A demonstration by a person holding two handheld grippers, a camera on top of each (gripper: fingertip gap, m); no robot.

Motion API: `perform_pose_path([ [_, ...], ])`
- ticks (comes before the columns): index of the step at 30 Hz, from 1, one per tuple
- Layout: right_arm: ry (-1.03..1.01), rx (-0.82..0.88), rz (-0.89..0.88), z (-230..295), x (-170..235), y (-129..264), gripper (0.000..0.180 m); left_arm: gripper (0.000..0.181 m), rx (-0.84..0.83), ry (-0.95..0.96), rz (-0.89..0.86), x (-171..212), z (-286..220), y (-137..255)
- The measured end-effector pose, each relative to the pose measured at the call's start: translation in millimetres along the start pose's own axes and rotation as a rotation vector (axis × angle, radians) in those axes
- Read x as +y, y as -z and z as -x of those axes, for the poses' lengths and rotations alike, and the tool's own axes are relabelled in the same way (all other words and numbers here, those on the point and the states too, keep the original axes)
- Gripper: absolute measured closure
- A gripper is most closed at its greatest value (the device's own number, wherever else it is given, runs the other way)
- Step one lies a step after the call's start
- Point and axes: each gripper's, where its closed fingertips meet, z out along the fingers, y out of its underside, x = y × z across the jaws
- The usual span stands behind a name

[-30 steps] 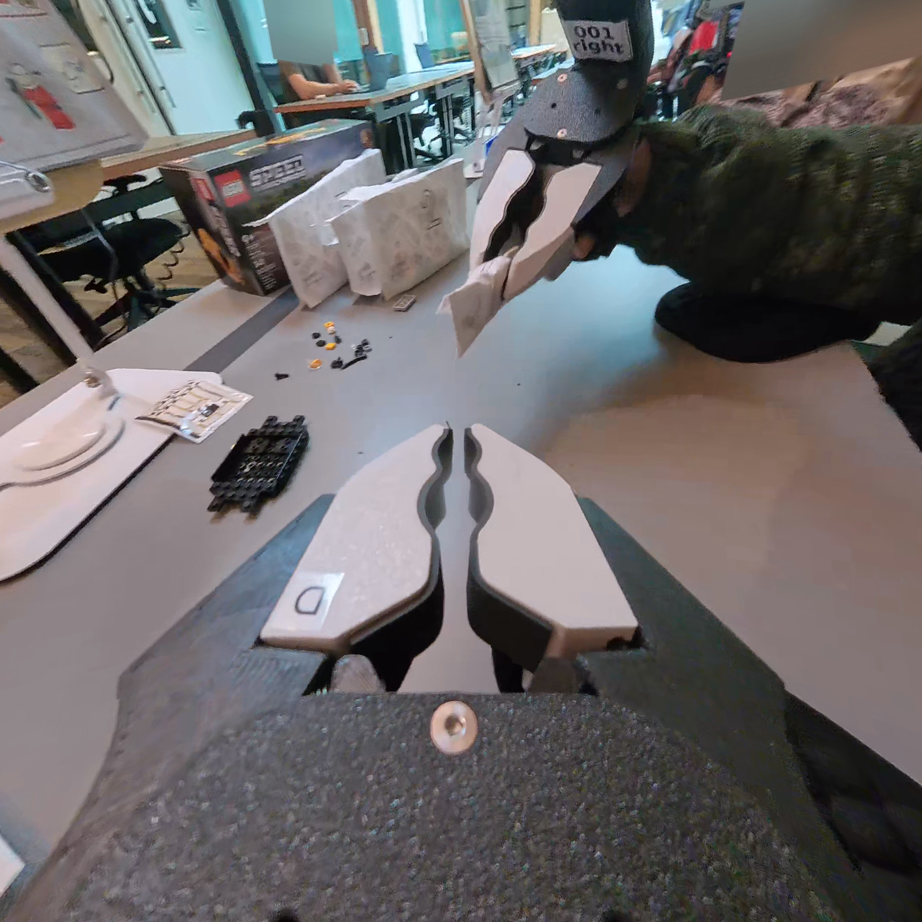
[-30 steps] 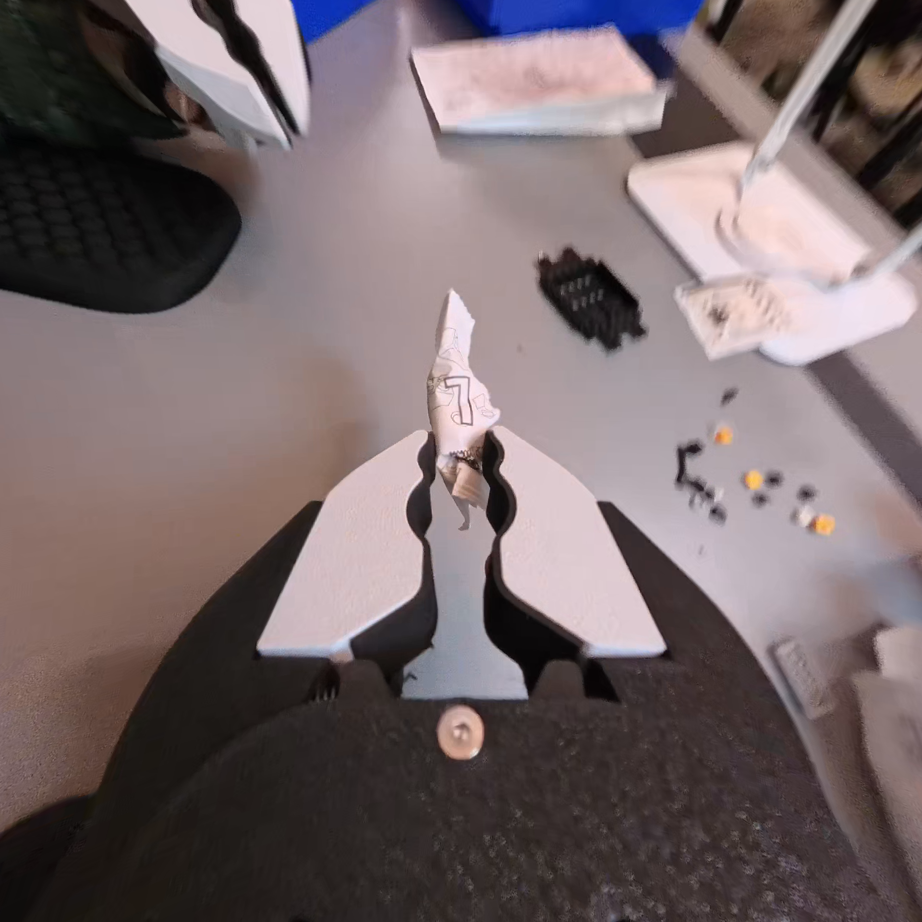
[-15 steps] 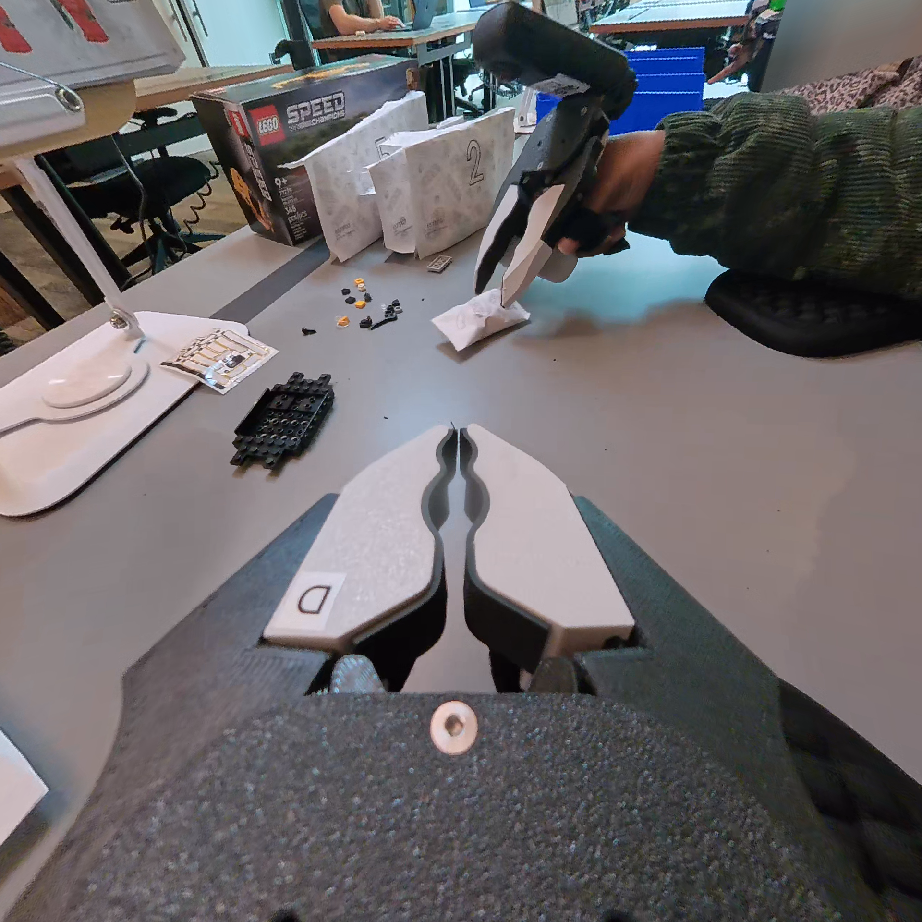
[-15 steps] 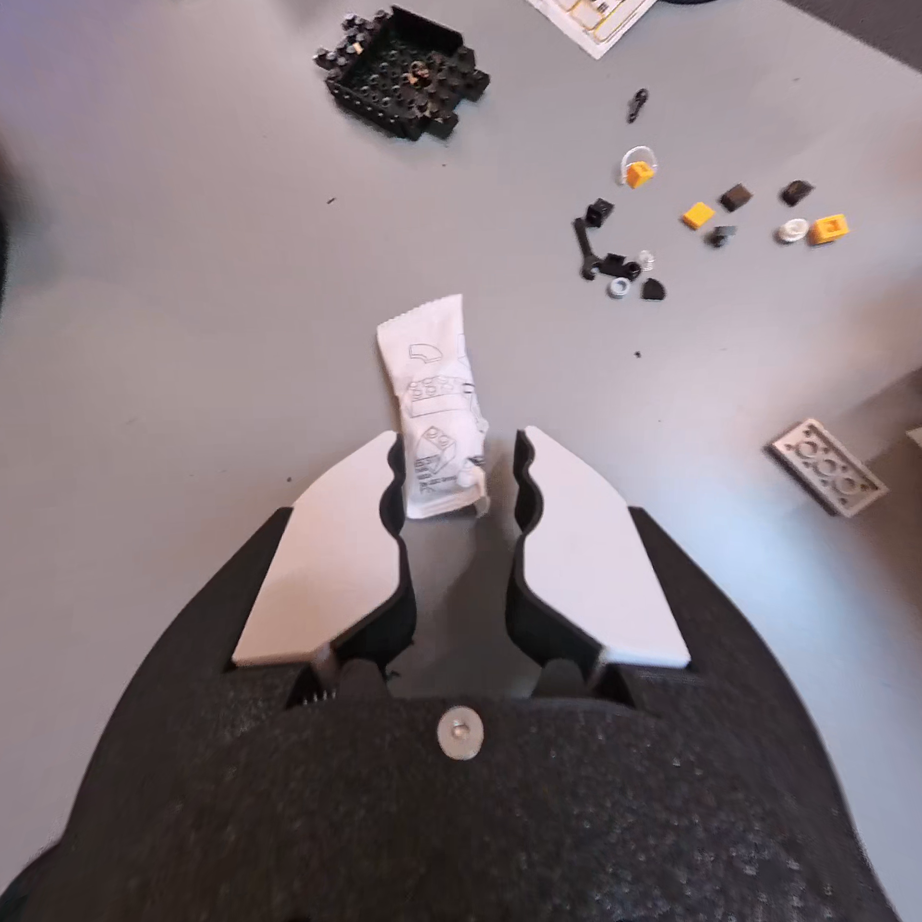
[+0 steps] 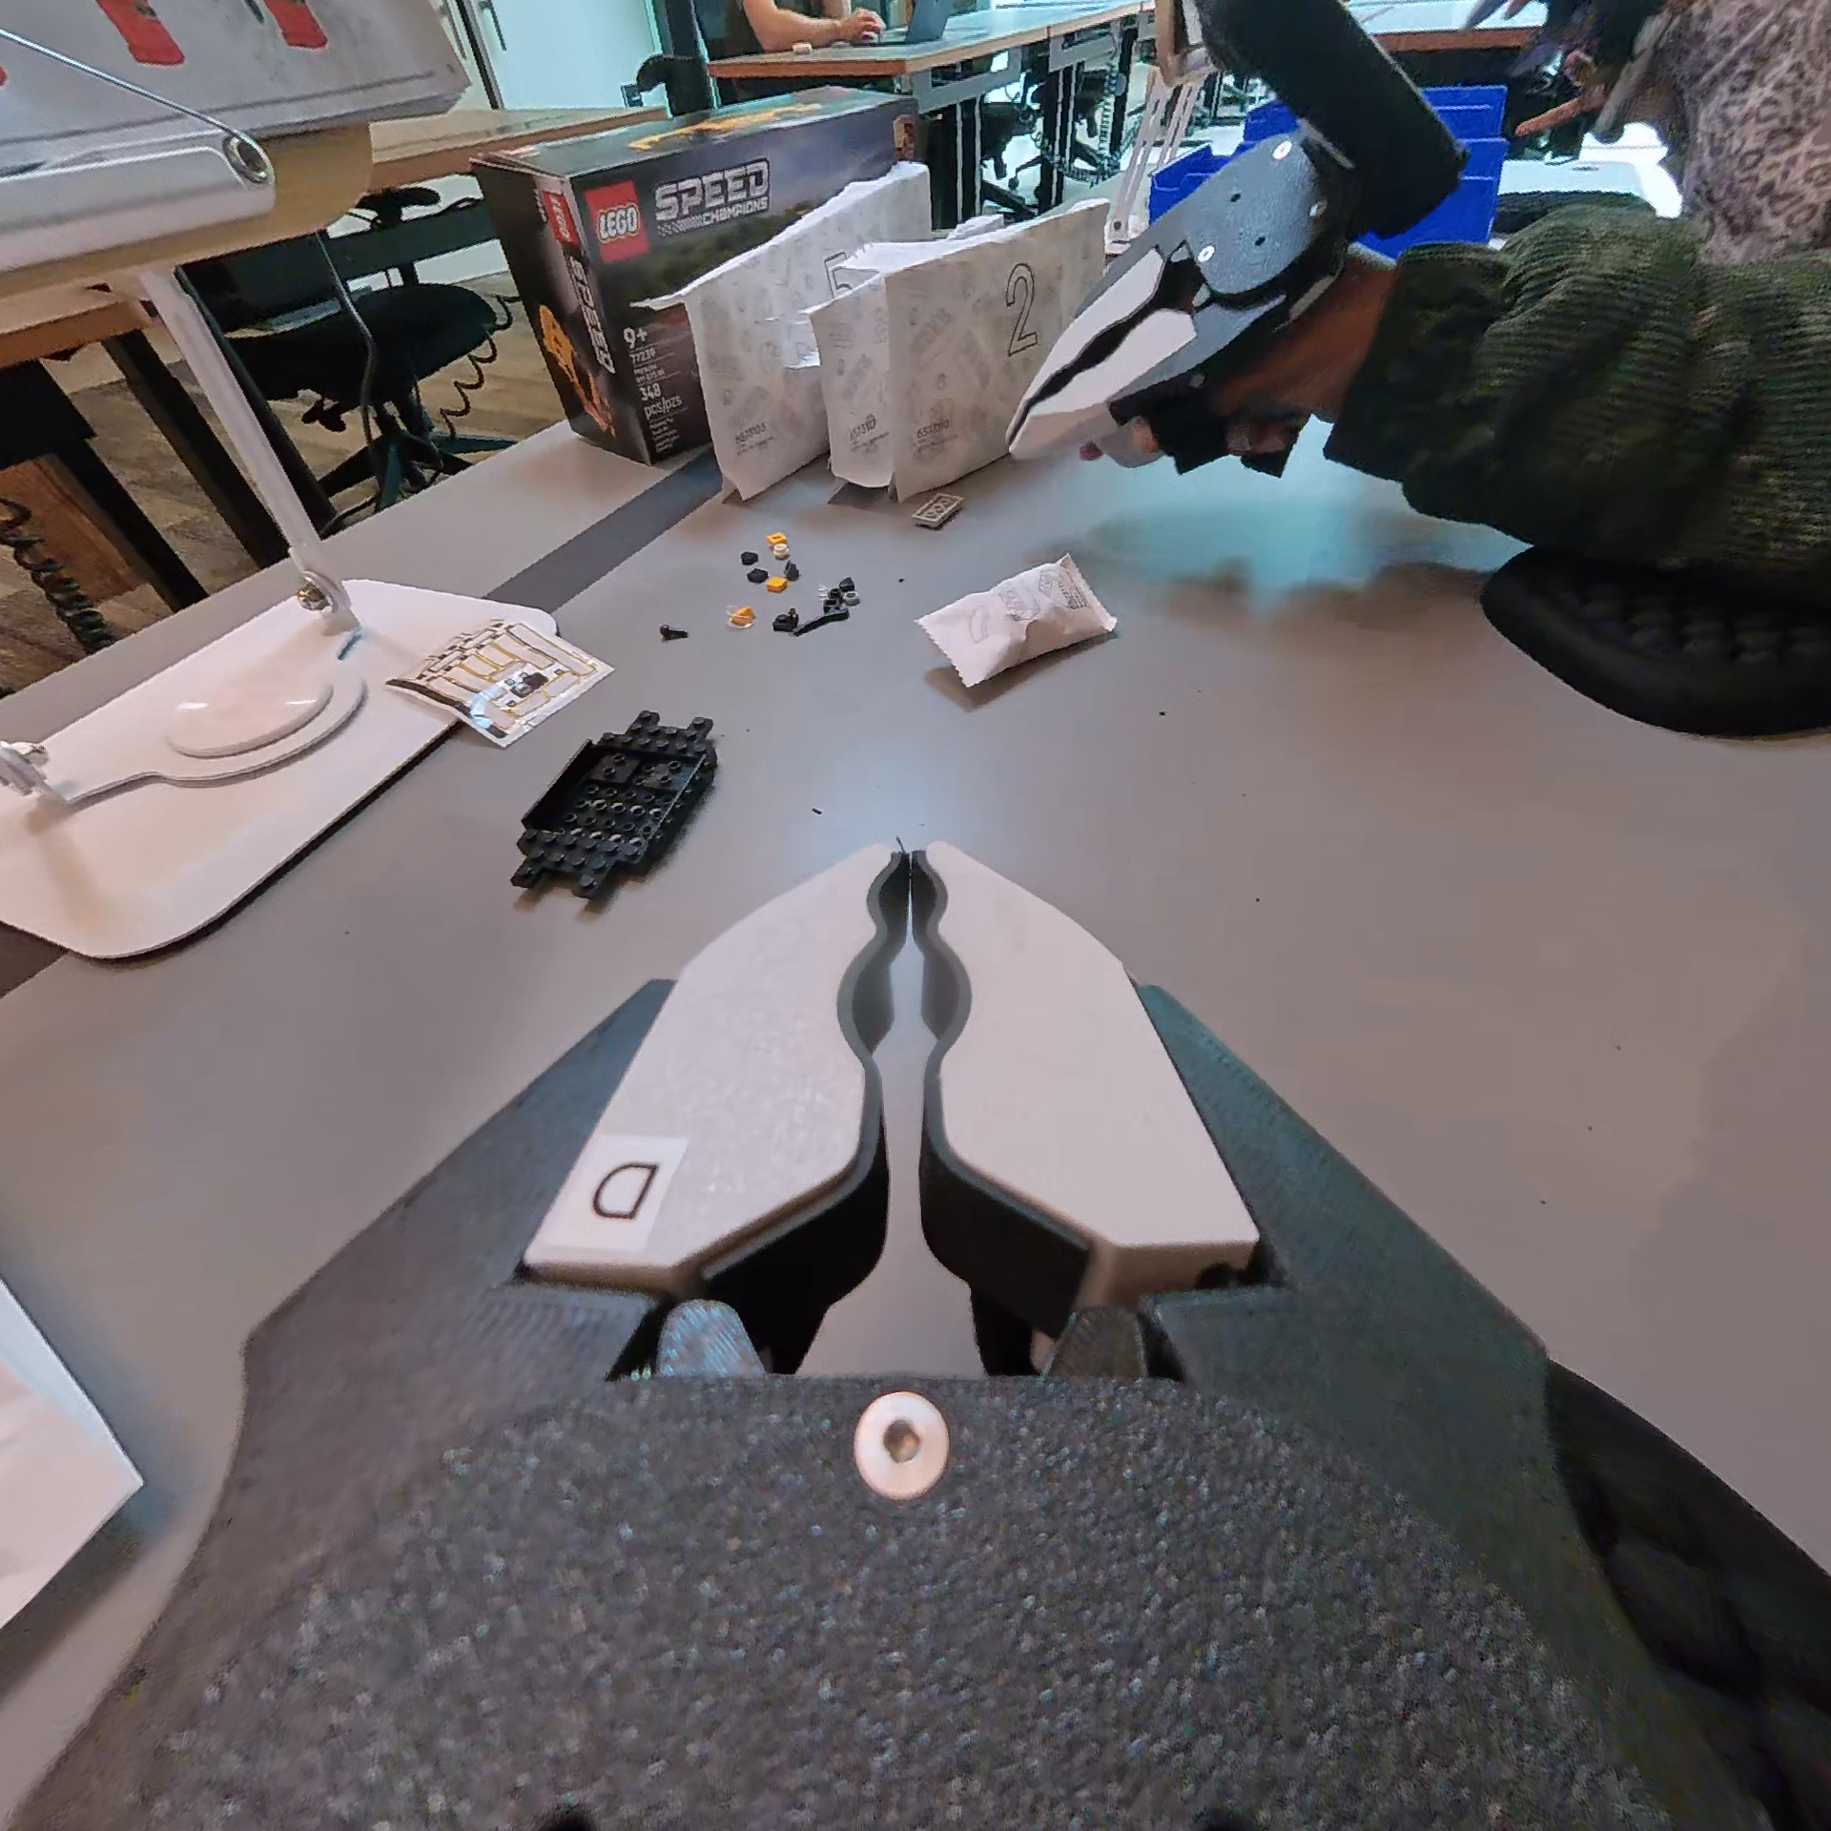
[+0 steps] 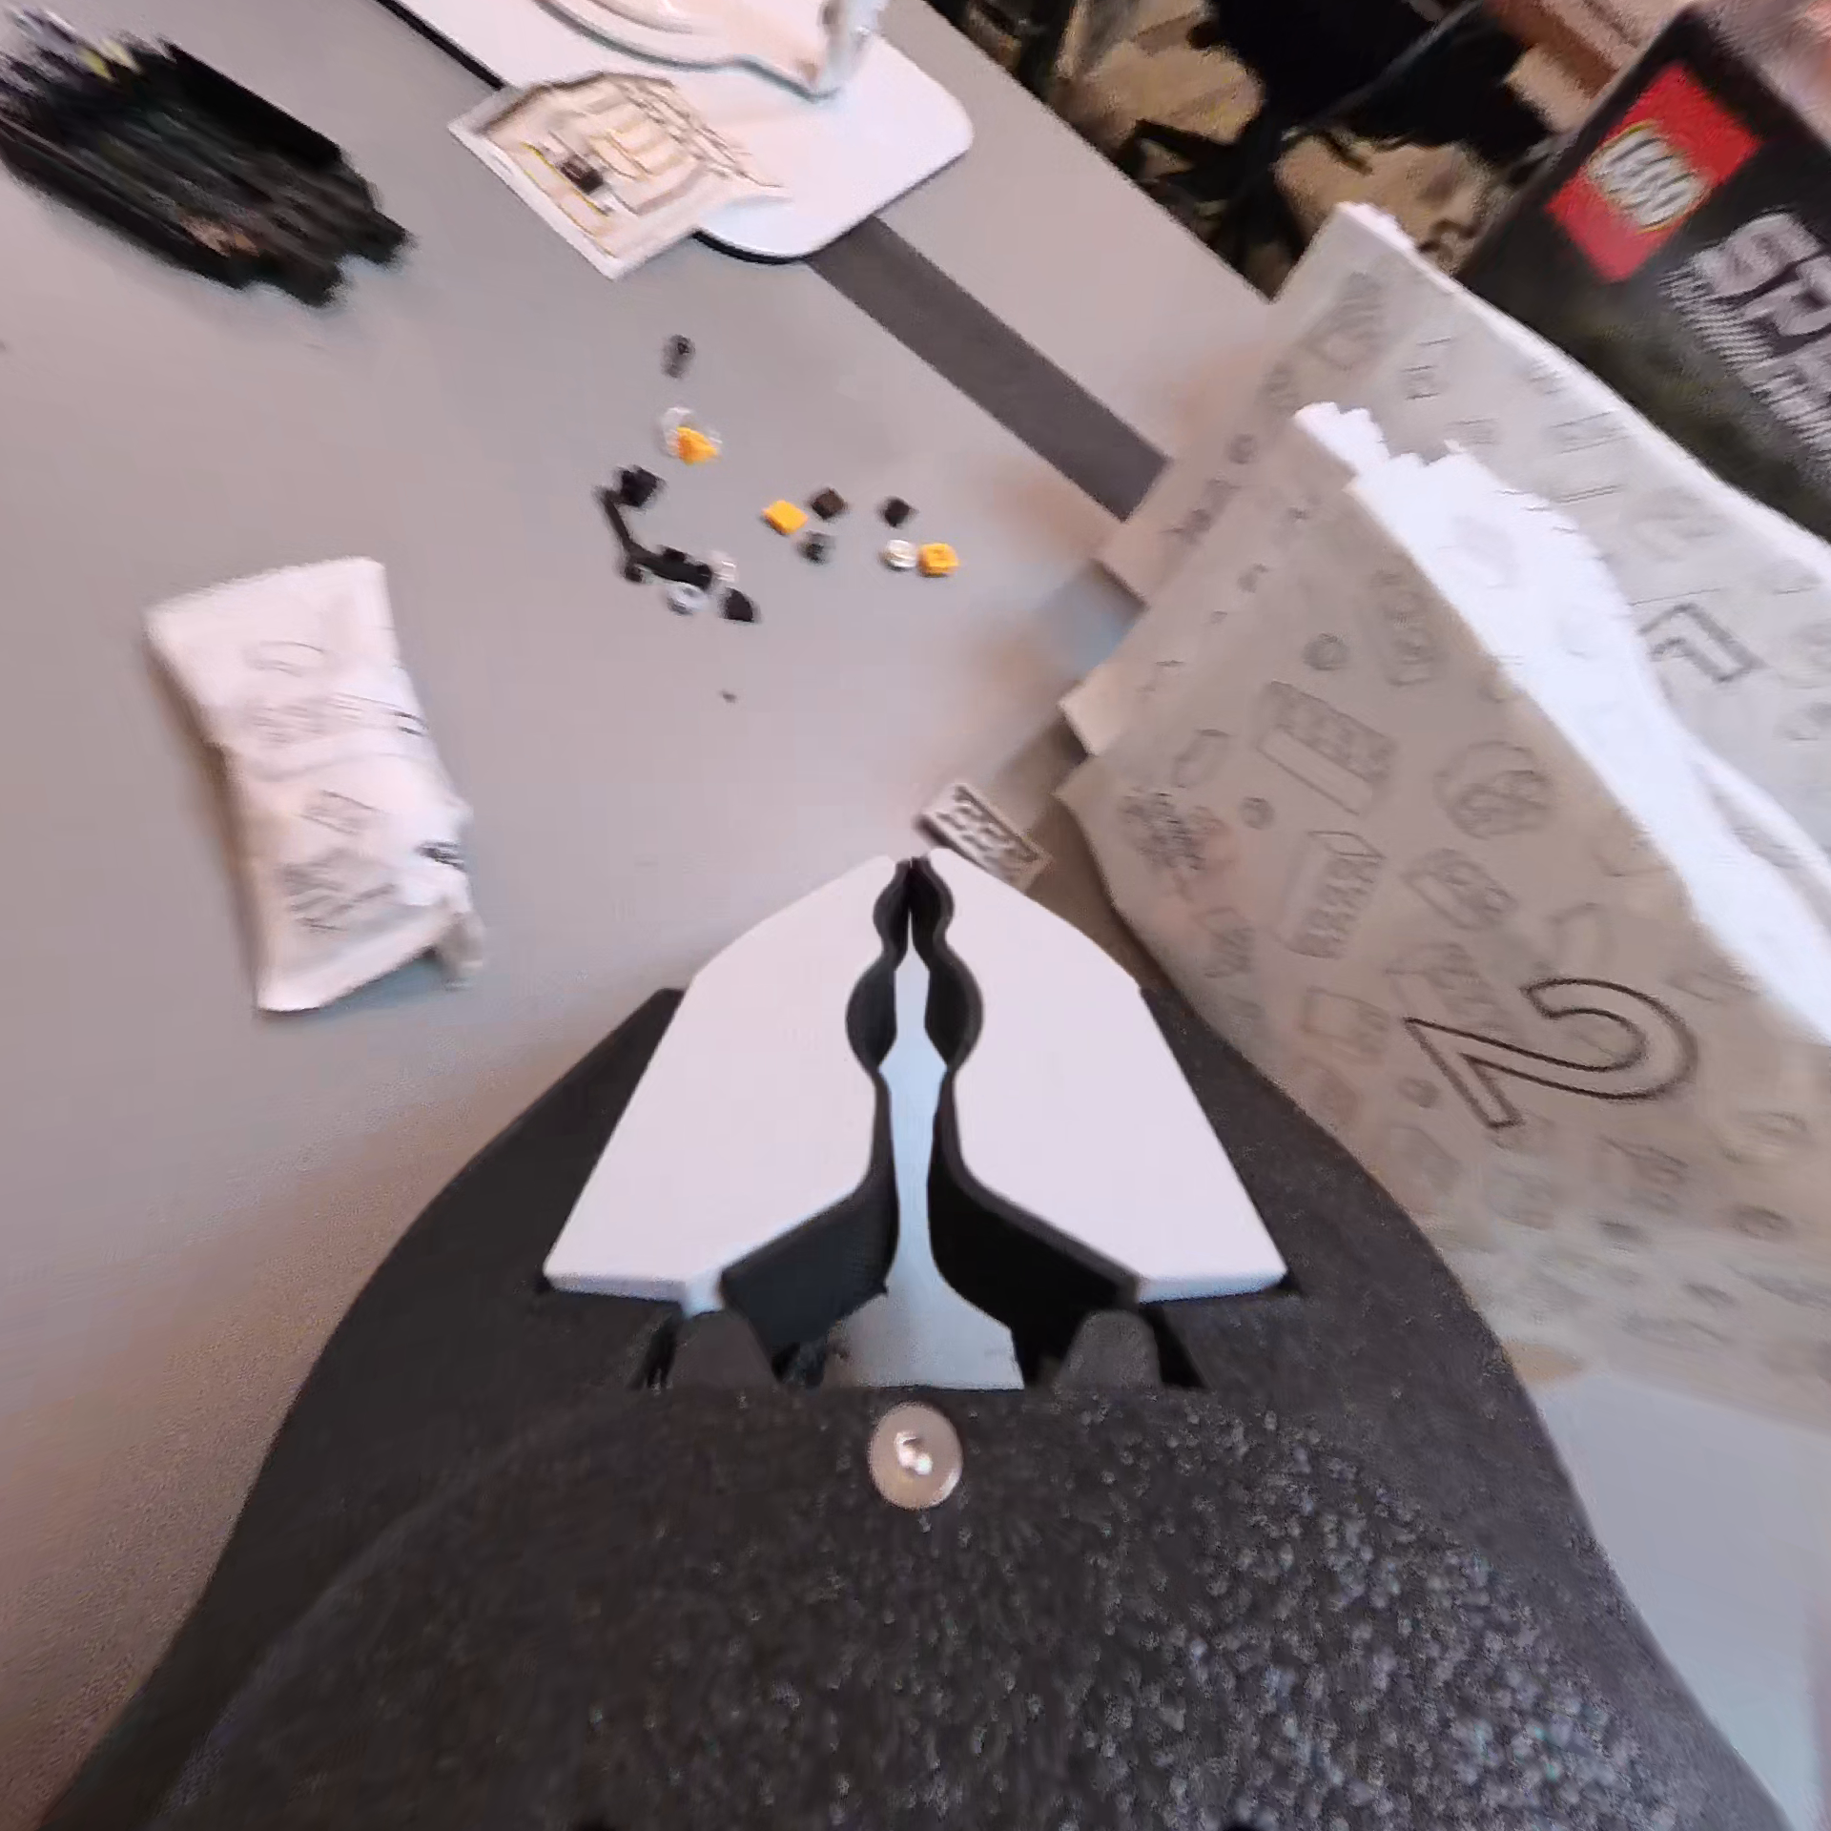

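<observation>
Both the left gripper (image 5: 910, 860) and right gripper (image 6: 913, 872) have closed, empty fingers (small white bag (image 6: 315, 783) lies flat, apart).

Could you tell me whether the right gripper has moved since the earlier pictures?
Yes. The right gripper has let go of the small white bag and risen toward the standing numbered bags.

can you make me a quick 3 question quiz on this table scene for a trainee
1. True or false: the right gripper is shut on the small white bag.
2. Which lies closest to the right gripper's tips? A) black brick plate B) small grey plate C) sticker sheet
3. Fill in: the left gripper hangs over a bare part of the grey ____.

Key:
1. False: it is shut on nothing, and the bag lies apart on the table.
2. B
3. table
</observation>
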Motion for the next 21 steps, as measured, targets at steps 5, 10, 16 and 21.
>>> perform_pose_path([
  [5,0.116,0.042,0.079,-13,12,-20,0.162,0.181,0.007,0.004,0.006,2,-2,-3],
  [10,-0.099,-0.091,0.178,-9,14,-40,0.121,0.181,0.014,0.015,0.011,5,-2,-4],
  [16,-0.236,-0.201,0.273,-8,22,-52,0.121,0.181,0.032,0.023,0.018,8,-3,-6],
  [21,-0.251,-0.256,0.315,-7,23,-50,0.141,0.181,0.051,0.014,0.024,9,-7,-7],
])
